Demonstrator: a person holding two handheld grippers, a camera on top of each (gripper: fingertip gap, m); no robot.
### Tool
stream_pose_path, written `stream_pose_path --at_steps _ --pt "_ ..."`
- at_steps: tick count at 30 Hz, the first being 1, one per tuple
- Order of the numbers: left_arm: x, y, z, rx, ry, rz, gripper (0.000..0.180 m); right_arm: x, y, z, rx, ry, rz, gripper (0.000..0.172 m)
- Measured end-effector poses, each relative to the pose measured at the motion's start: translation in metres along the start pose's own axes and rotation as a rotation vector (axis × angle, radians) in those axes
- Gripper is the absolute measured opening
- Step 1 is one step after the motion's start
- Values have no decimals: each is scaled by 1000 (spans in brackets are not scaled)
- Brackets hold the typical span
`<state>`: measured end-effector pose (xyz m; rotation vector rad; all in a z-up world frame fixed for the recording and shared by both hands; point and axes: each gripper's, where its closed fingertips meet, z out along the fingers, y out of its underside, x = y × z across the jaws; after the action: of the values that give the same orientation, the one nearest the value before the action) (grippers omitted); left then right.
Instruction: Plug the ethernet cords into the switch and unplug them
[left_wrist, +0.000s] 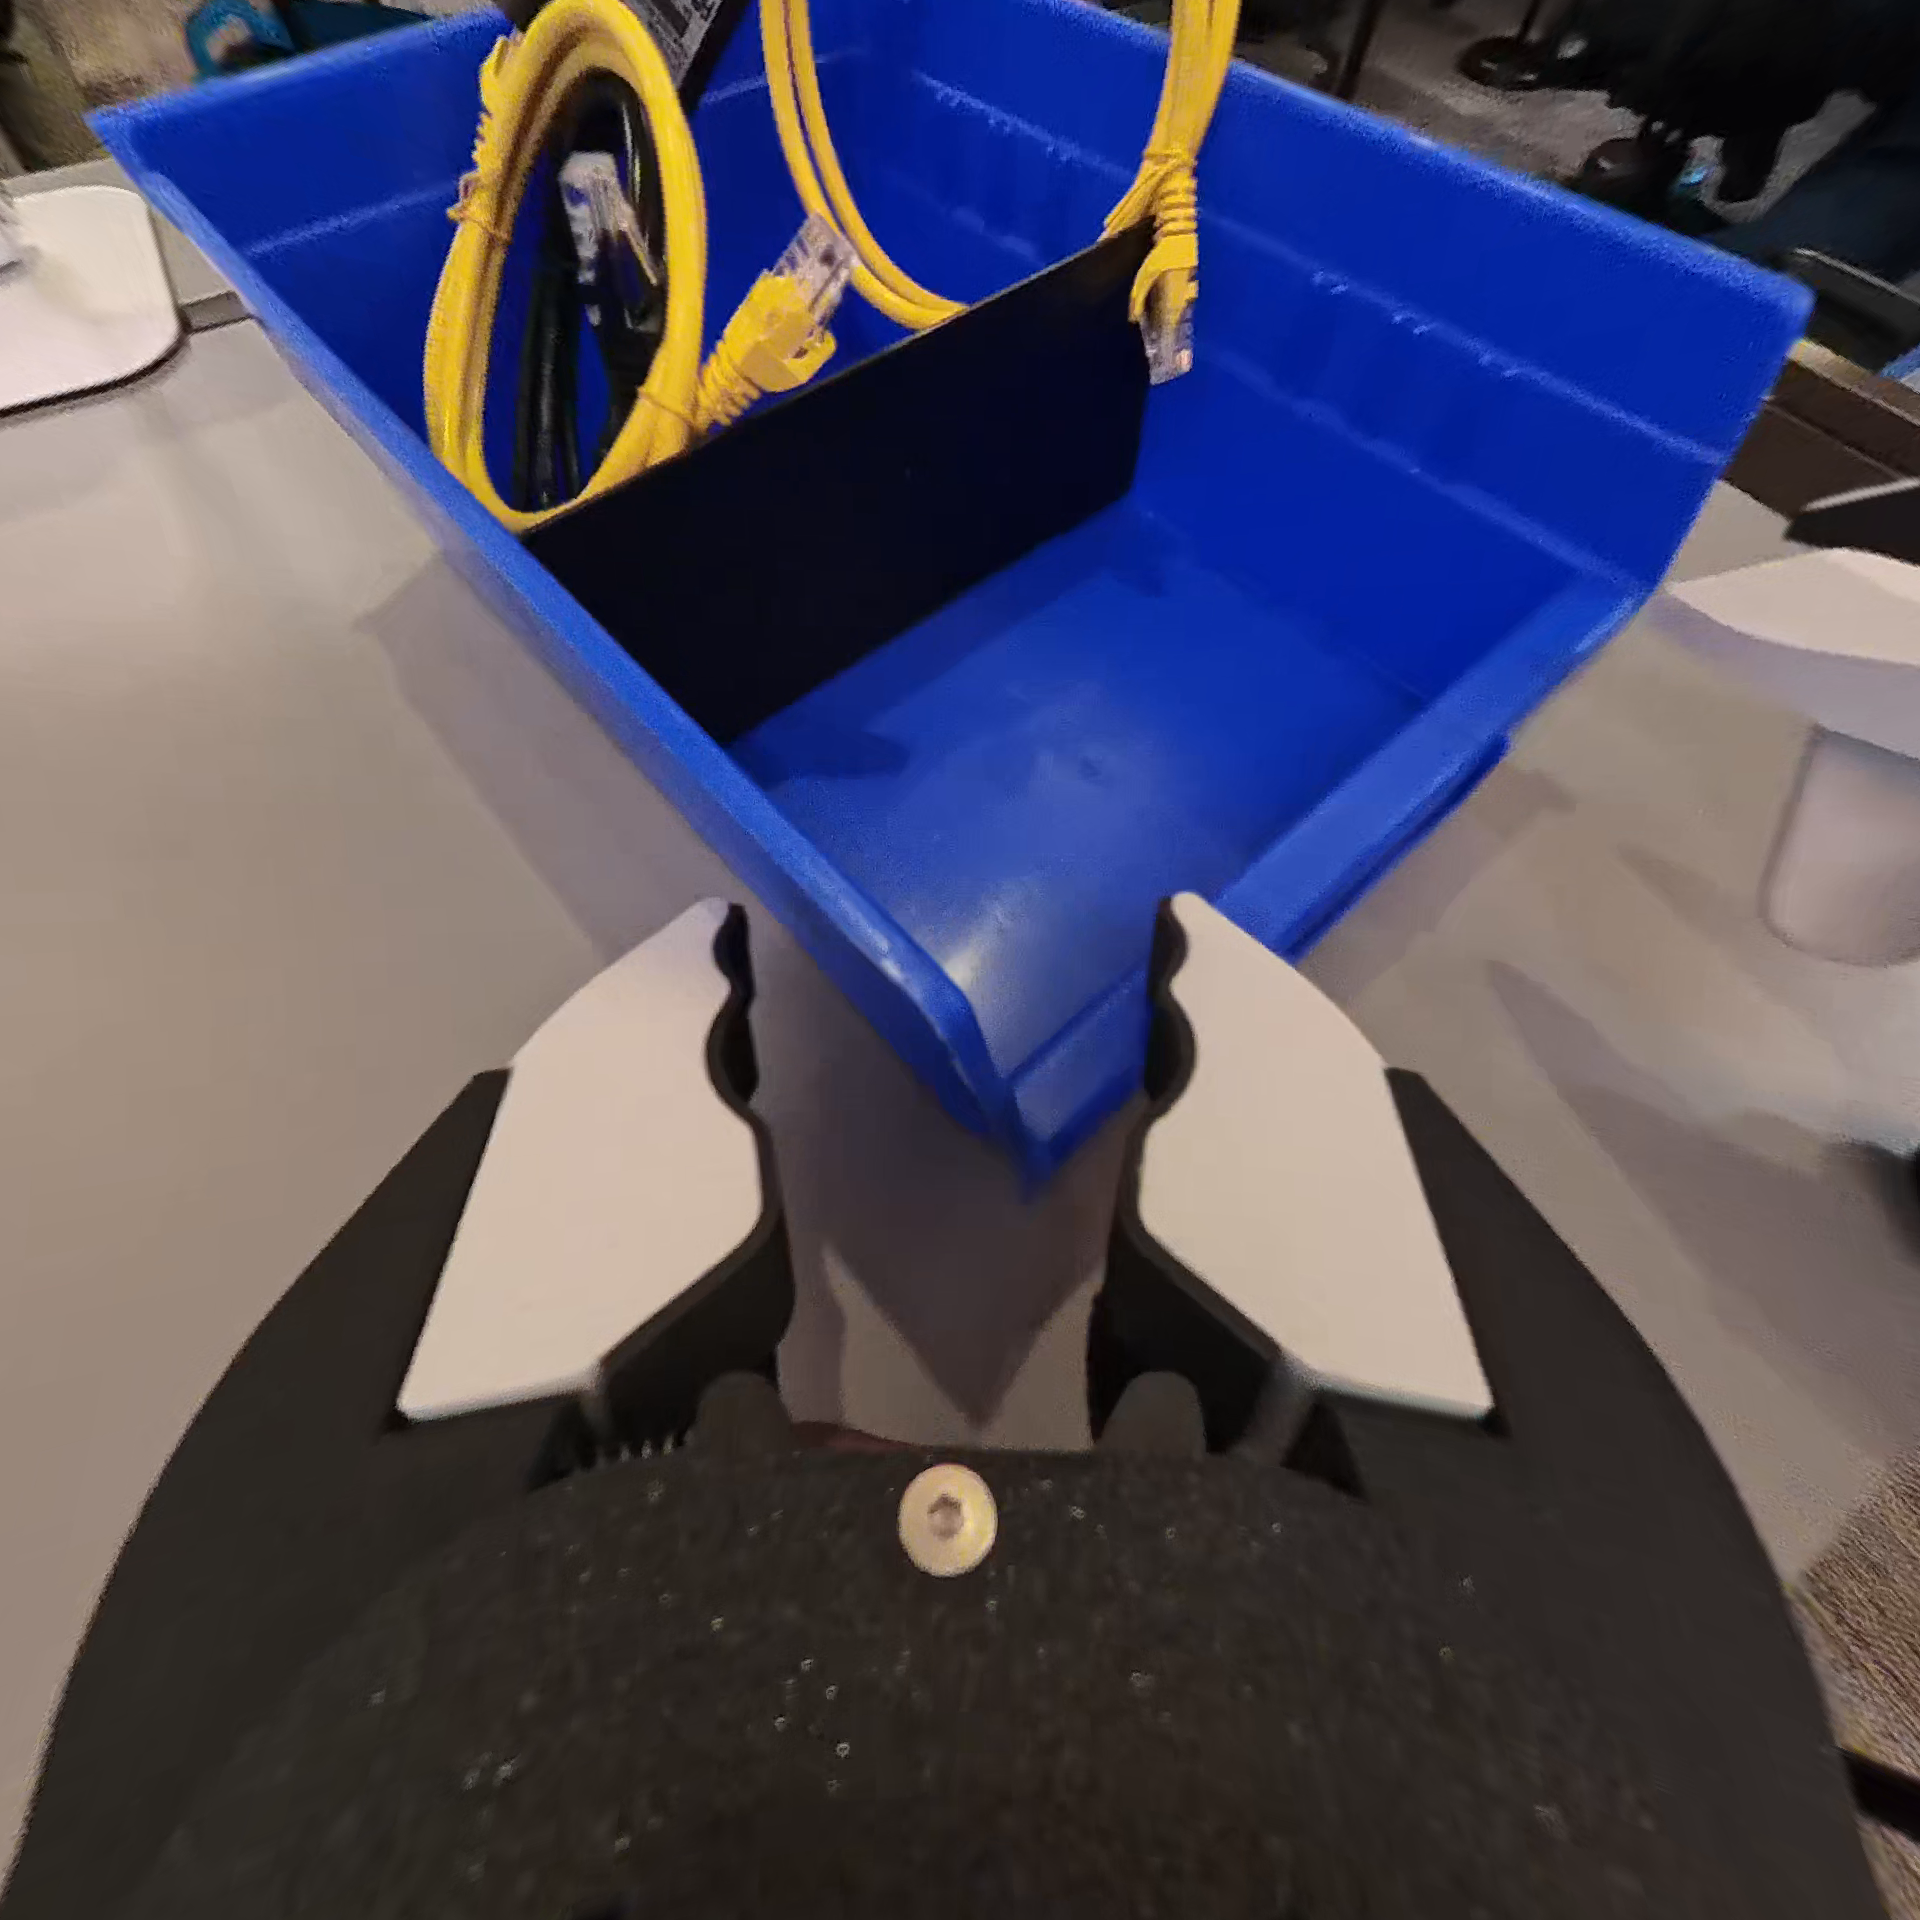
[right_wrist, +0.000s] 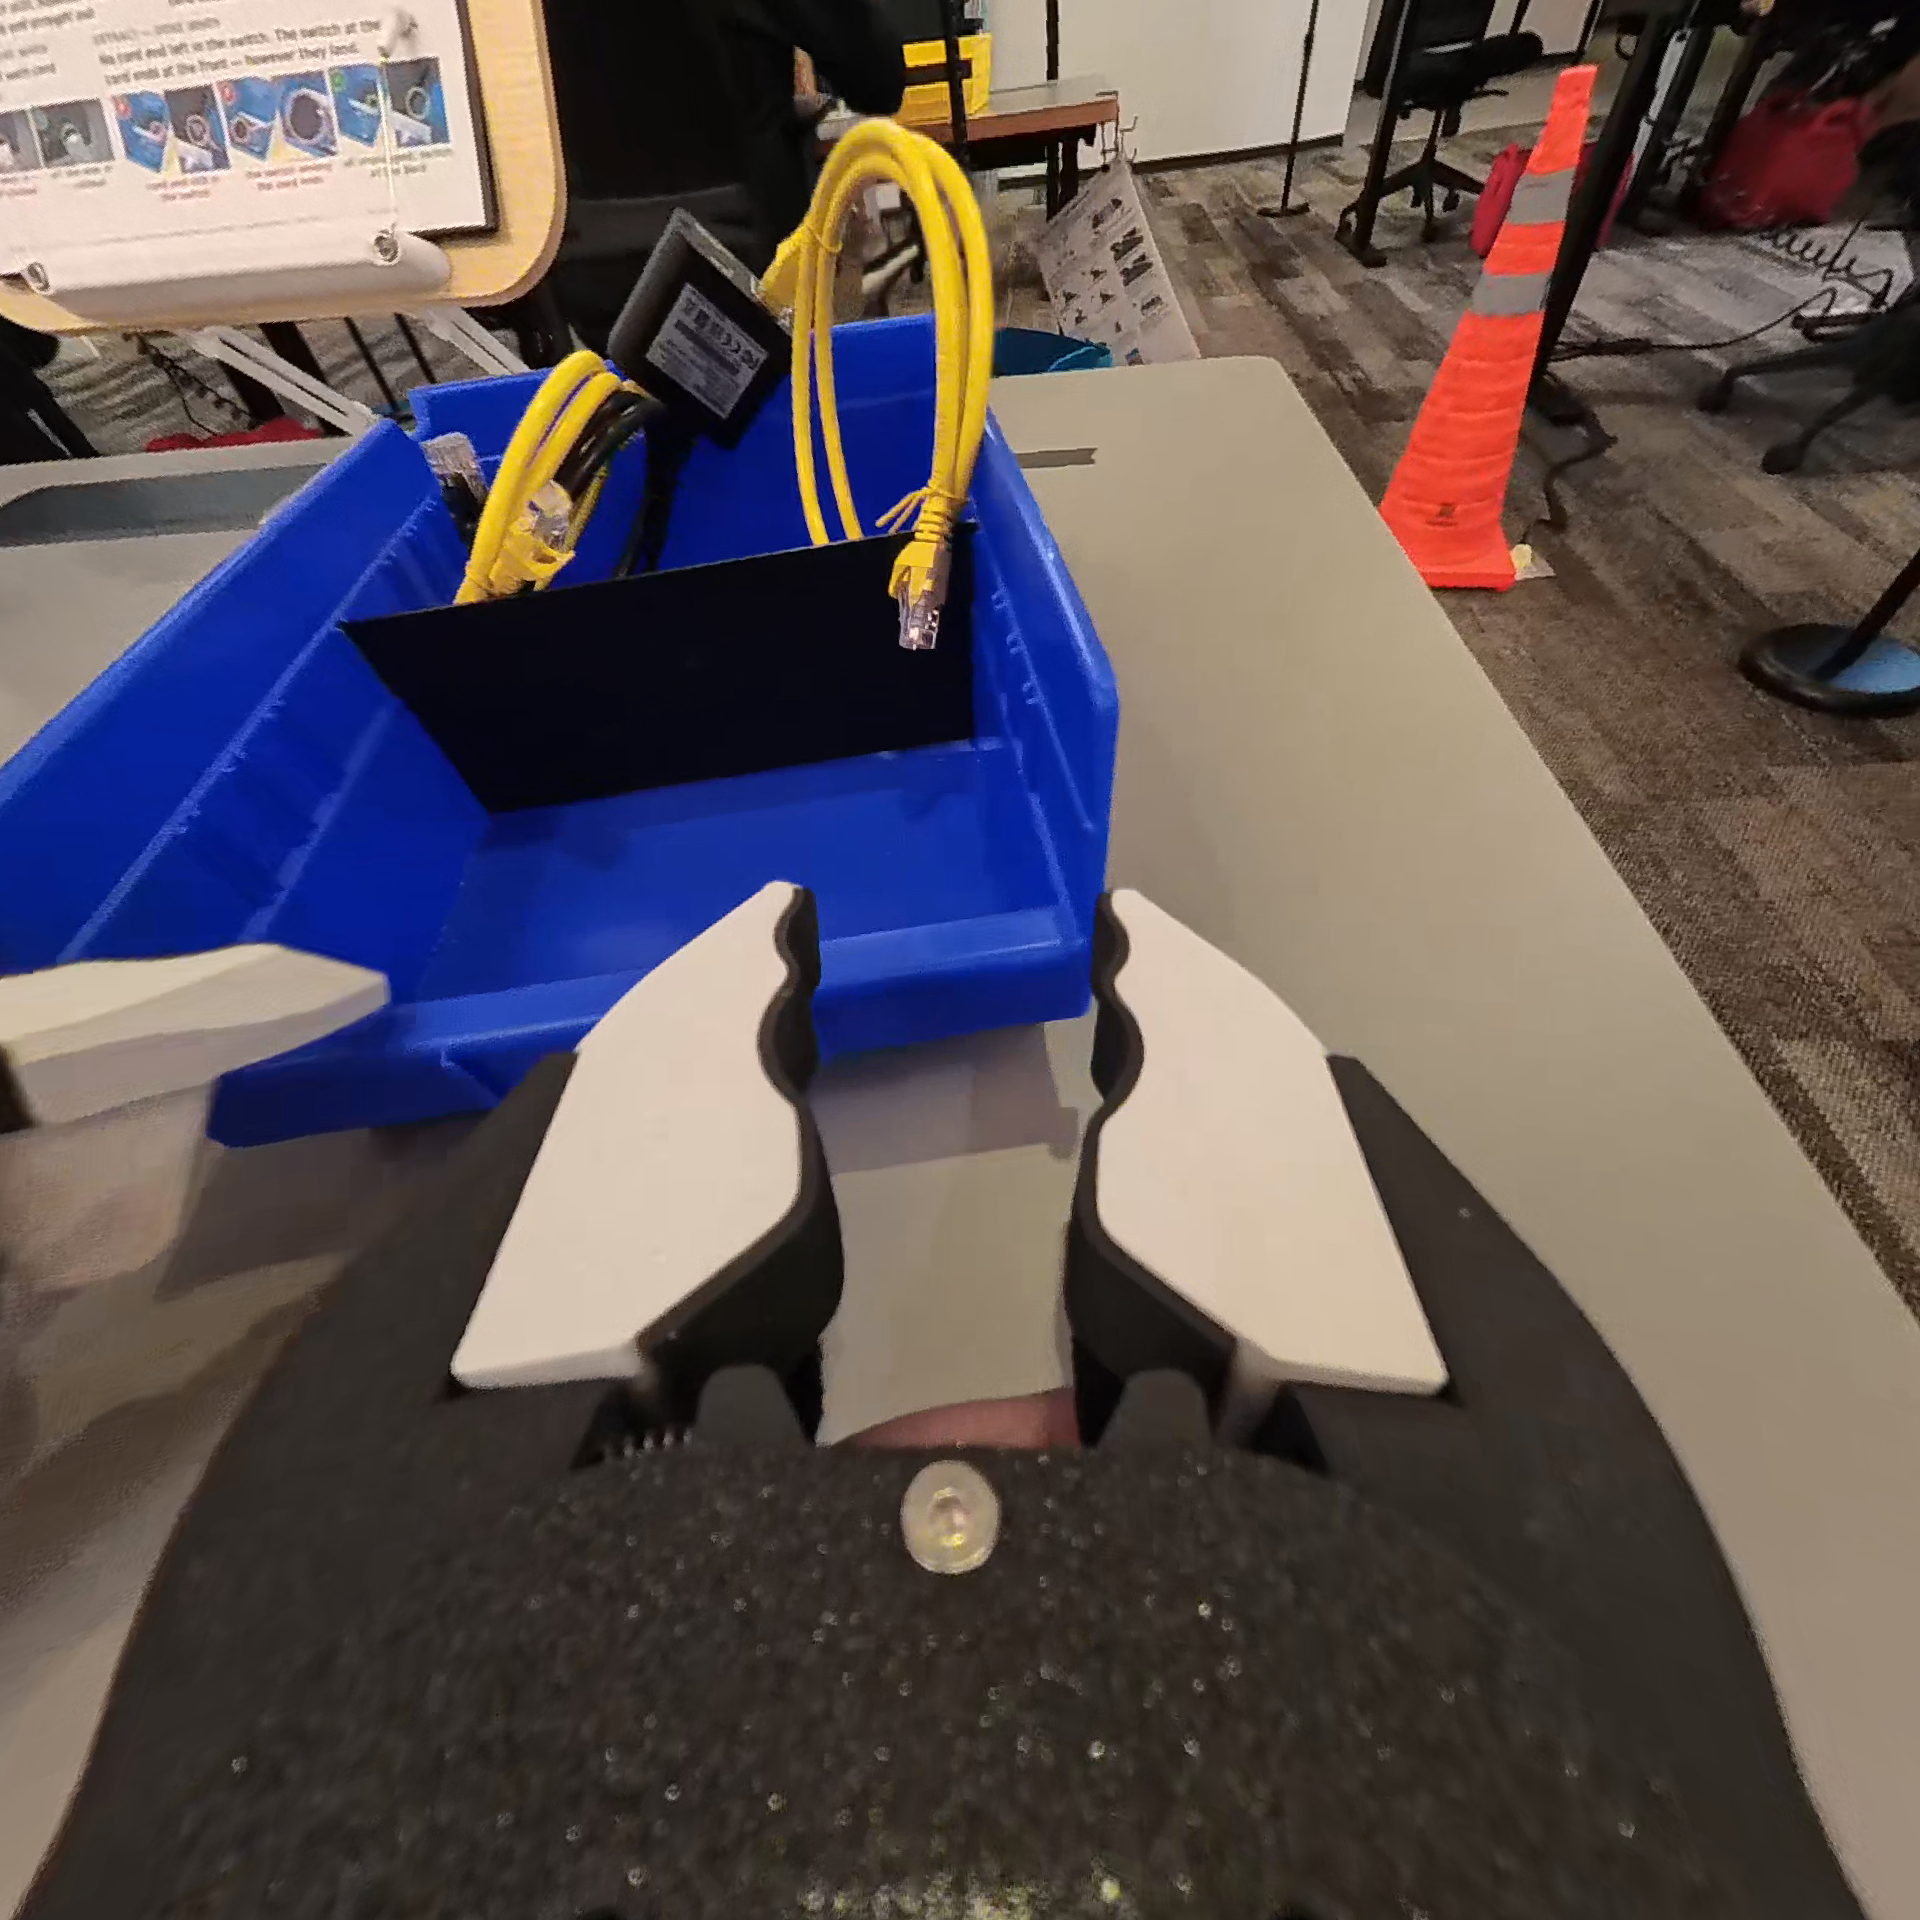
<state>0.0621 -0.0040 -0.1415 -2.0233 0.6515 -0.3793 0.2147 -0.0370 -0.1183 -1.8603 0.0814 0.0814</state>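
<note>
A blue bin (left_wrist: 1455, 416) stands on the grey table (left_wrist: 260, 831), split by a black divider (left_wrist: 852, 520). Its back compartment holds coiled yellow ethernet cords (left_wrist: 561, 312) and a black switch (right_wrist: 707, 332) standing on end. One cord's plug (right_wrist: 920, 592) hangs over the divider. The front compartment is bare. My left gripper (left_wrist: 951, 914) is open and empty, and its fingers straddle the bin's near left corner. My right gripper (right_wrist: 954, 899) is open and empty, just before the front wall of the bin (right_wrist: 208, 779) near its right corner. A left gripper finger (right_wrist: 187, 1018) shows at the left in the right wrist view.
An orange cone (right_wrist: 1496, 343) stands on the carpet right of the table (right_wrist: 1299, 831). An instruction board (right_wrist: 239, 135) and a person in black (right_wrist: 675, 104) are behind the bin. White objects sit on the table at the left (left_wrist: 73, 301) and right (left_wrist: 1829, 644).
</note>
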Motion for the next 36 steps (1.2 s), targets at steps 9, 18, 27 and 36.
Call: stream_pose_path --at_steps 9,18,27,36 --pt "-20 -7 -3 11 -80 41 28 -15 12 22 -127 86 -62 61" --pt "-74 -3 -13 6 -145 -106 5 -67 -12 5 12 120 -74 37" --pt "-91 6 -28 17 -137 -115 4 -56 11 12 -75 241 -81 42" --pt "-136 20 -81 58 -192 -109 4 -116 7 9 -99 138 -49 2"
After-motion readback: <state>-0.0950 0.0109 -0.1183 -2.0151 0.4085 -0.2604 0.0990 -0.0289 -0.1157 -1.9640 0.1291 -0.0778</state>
